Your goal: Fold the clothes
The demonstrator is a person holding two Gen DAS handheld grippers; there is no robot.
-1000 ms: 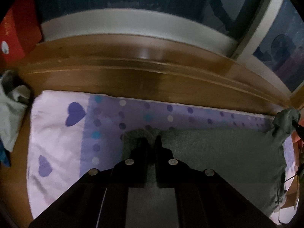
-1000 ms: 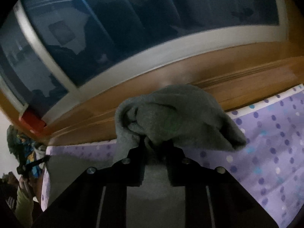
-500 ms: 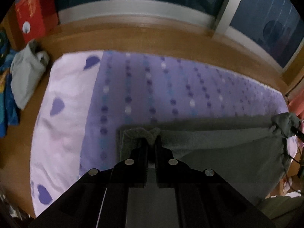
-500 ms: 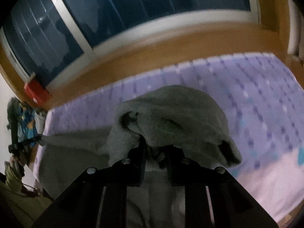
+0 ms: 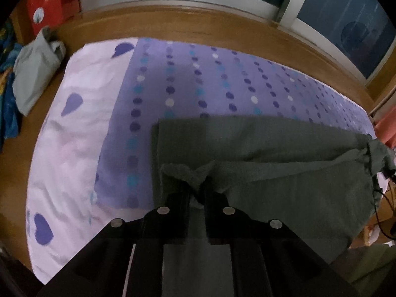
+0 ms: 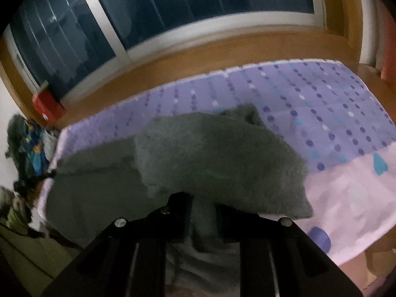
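A dark grey fleece garment (image 5: 284,173) lies on the purple dotted bed sheet (image 5: 210,79), its upper layer doubled over a lower one. My left gripper (image 5: 198,188) pinches the garment's left corner. Its jaws are opening, with a tuft of cloth still bunched between the tips. In the right wrist view the same garment (image 6: 217,153) drapes in a thick fold over my right gripper (image 6: 201,198), which is shut on it, and the cloth hides the fingertips. The garment's top edge runs taut between the two grippers.
A wooden ledge (image 5: 173,22) and dark window (image 6: 198,7) border the bed's far side. A red box (image 5: 47,7), a pale grey-green garment (image 5: 34,71) and blue patterned cloth (image 5: 7,94) lie at the left. The sheet's pale pink heart border (image 5: 74,123) is bare.
Both grippers have pulled back from the wooden ledge toward the bed's near side and sunk, bringing the grey garment's edge over itself. The left jaws stand slightly wider apart.
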